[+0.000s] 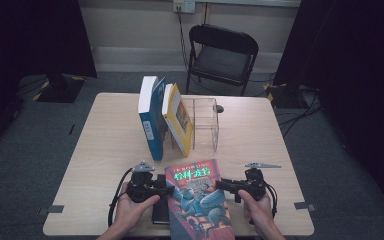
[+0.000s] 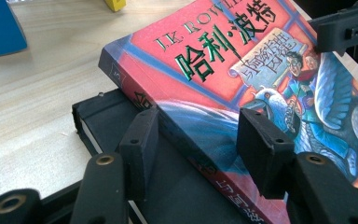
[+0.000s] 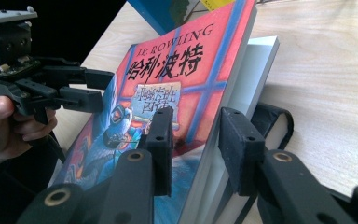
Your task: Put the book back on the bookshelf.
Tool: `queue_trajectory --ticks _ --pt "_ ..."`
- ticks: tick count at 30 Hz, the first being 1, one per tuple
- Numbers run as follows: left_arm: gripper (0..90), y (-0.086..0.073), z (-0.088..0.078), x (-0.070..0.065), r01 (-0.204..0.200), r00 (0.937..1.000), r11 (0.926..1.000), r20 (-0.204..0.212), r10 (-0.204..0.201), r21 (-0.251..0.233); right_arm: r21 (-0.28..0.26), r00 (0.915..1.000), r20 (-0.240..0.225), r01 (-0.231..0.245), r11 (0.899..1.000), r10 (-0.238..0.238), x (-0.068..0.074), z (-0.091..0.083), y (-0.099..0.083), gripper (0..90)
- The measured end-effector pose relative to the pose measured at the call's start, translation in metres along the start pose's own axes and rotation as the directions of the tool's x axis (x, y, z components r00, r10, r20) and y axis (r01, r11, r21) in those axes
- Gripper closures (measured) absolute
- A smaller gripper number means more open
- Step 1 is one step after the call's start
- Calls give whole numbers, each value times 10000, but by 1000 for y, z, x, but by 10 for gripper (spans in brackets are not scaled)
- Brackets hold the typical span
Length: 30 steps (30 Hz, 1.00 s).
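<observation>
The red illustrated book (image 1: 198, 200) lies at the near edge of the table (image 1: 105, 145), resting on top of a black book (image 2: 102, 121) whose corner sticks out beneath it. The left gripper (image 1: 166, 190) pinches the red book's spine edge, one jaw over the cover and one under it, pads pressed against it. The right gripper (image 1: 222, 186) straddles the opposite, page-side edge (image 3: 256, 74), its jaws set on either side of that edge; whether the pads press is not clear. Just behind the red book stand a blue book (image 1: 151, 117) and a yellow book (image 1: 178, 120), leaning against a clear acrylic stand (image 1: 205, 122). Past the table's far edge sits a black folding chair (image 1: 222, 55).
</observation>
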<state>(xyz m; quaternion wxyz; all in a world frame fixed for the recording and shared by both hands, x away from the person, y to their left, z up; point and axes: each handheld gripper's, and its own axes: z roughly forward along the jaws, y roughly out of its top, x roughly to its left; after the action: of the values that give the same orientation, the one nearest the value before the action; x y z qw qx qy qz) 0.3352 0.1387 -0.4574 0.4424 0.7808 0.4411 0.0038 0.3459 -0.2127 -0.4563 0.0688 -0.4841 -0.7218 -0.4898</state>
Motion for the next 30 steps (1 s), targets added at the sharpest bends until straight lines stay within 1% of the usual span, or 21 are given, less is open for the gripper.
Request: queue_trajectory --ticks 1,3,5,8,9,10,11,12,15,17,19,21,23,24,25,30 --pt "491 0 1 0 -17 10000 10000 15 17 -16 19 10000 26 33 10000 -33 1 0 0 662" --pt "493 1 2 1 -42 10000 10000 28 42 -35 -40 9999 -122 -118 9999 118 3 -4 0 660" --pt "494 1 2 1 -50 10000 10000 33 50 -44 104 9998 -181 -53 9999 55 4 -6 -2 654" --pt "494 1 2 1 -44 10000 10000 42 45 -47 402 9992 -170 -358 9986 365 4 -4 -6 652" --pt "494 1 2 1 -57 10000 10000 36 57 -56 386 9986 -350 -385 9985 398 3 -2 -8 652" --pt "494 1 2 1 -43 10000 10000 44 44 -57 441 9974 -469 -535 9976 555 3 0 -8 646" --pt "494 1 2 1 -53 10000 10000 31 53 -57 433 9976 -440 -517 9977 536 3 1 -9 641" --pt "494 1 2 1 -47 10000 10000 36 47 -51 348 9979 -487 -404 9986 420 4 2 -8 637" --pt "494 1 2 1 -57 10000 10000 32 57 -38 218 9954 -856 -407 9989 425 6 6 -4 636" --pt "493 1 2 1 -59 10000 10000 36 59 -49 315 9953 -871 -405 9987 432 7 14 -1 627" --pt "493 1 1 2 -83 9999 10000 64 83 -35 535 9949 -930 -336 9980 385 7 22 2 621" --pt "493 1 1 2 -70 9999 10000 86 71 -48 678 9911 -1221 -459 9966 539 6 29 4 597" --pt "493 1 1 2 -53 9999 10000 122 54 -49 684 9904 -1350 -190 9975 281 7 34 5 586" --pt "493 1 1 2 -59 9999 10000 131 60 -60 696 9899 -1410 -52 9976 150 7 36 6 567" --pt "493 1 1 2 -44 9999 10000 141 45 -62 681 9880 -1536 -67 9977 172 7 37 7 561" --pt "487 0 1 2 -67 9999 9999 126 68 -112 918 9861 -1653 -40 9958 192 8 40 9 549"
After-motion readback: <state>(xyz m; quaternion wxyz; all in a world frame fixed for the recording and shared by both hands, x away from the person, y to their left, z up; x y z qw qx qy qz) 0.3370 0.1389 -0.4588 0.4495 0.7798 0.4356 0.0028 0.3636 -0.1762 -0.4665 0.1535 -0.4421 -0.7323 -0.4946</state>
